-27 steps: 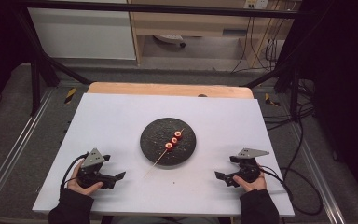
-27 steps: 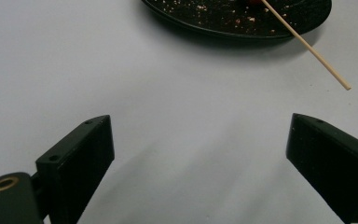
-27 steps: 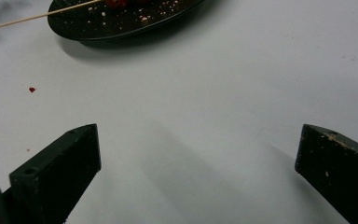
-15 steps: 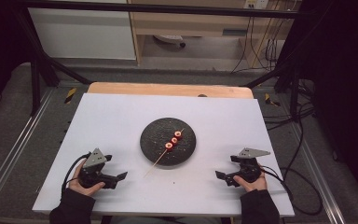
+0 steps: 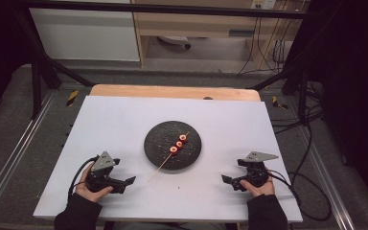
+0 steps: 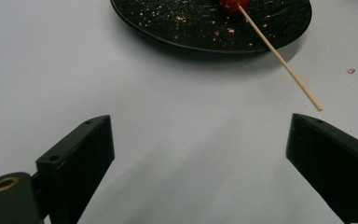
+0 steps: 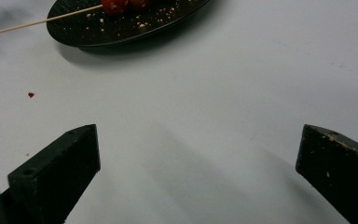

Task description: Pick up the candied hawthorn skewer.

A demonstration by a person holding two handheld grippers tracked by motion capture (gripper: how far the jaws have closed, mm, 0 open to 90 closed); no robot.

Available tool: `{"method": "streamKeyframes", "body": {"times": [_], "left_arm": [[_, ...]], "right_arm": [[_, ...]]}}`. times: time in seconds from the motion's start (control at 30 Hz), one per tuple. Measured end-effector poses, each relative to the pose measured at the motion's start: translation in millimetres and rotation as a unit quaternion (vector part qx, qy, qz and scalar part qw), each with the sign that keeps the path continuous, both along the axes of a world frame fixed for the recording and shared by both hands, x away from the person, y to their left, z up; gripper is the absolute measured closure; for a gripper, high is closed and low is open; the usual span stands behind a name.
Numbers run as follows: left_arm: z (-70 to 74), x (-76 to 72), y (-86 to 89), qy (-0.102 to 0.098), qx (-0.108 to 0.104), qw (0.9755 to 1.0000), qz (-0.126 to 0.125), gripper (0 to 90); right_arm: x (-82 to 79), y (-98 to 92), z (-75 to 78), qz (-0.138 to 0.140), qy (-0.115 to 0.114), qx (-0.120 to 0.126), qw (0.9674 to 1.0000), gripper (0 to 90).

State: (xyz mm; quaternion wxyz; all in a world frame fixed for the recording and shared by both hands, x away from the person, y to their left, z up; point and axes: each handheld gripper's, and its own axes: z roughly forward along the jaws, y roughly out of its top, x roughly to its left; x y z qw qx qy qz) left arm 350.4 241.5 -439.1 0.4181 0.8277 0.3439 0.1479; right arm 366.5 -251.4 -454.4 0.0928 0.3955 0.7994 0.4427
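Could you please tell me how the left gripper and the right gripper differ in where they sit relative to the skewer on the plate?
The left gripper sits near the skewer and its bare stick end, which overhangs the black plate toward it; the right gripper sits farther off, on the plate's other side. The left gripper's view shows the stick tip just above one jaw; the right gripper's view shows it far off. Both are open, empty and low over the white table.

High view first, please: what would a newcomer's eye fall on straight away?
The black plate at the middle of the white table, with a skewer of three red pieces lying across it, its bare stick end jutting over the near rim. Then the left gripper and right gripper, both open and holding nothing, resting near the front corners and pointing inward.
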Motion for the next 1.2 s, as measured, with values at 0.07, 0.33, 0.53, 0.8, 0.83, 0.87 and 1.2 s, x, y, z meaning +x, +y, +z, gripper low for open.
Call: {"method": "streamKeyframes", "body": {"times": [0.07, 0.33, 0.53, 0.8, 0.83, 0.87, 1.2], "left_arm": [[1.5, 0.6, -2.3, 0.001, 0.0, 1.0, 0.001, 7.3], [10.6, 4.3, -13.7, 0.003, 0.001, 1.0, 0.007, 8.0], [17.0, 8.8, -23.9, 0.004, 0.004, 0.9999, 0.009, 8.8], [22.4, 14.7, -53.7, 0.01, 0.024, 0.9997, 0.0, 13.0], [22.4, 14.7, -53.7, 0.01, 0.024, 0.9997, 0.0, 13.8], [22.0, 15.2, -57.3, 0.012, 0.027, 0.9996, -0.001, 14.6], [16.1, 15.9, -87.1, 0.038, 0.06, 0.9973, -0.014, 27.9]], "right_arm": [[0.1, 0.2, -0.3, 0.0, 0.0, 0.0, 1.0, 0.7], [0.5, 0.3, -0.7, 0.0, -0.001, -0.001, 1.0, 0.7], [0.8, 0.7, -1.3, 0.001, -0.001, -0.003, 1.0, 0.7], [0.7, 0.9, -1.4, 0.001, -0.001, -0.003, 1.0, 0.7], [0.7, 0.9, -1.5, 0.001, -0.001, -0.003, 1.0, 0.7], [0.8, 0.8, -1.5, 0.001, -0.001, -0.004, 1.0, 0.7], [0.6, 1.3, -1.8, 0.001, 0.001, -0.003, 1.0, 0.8]]}}
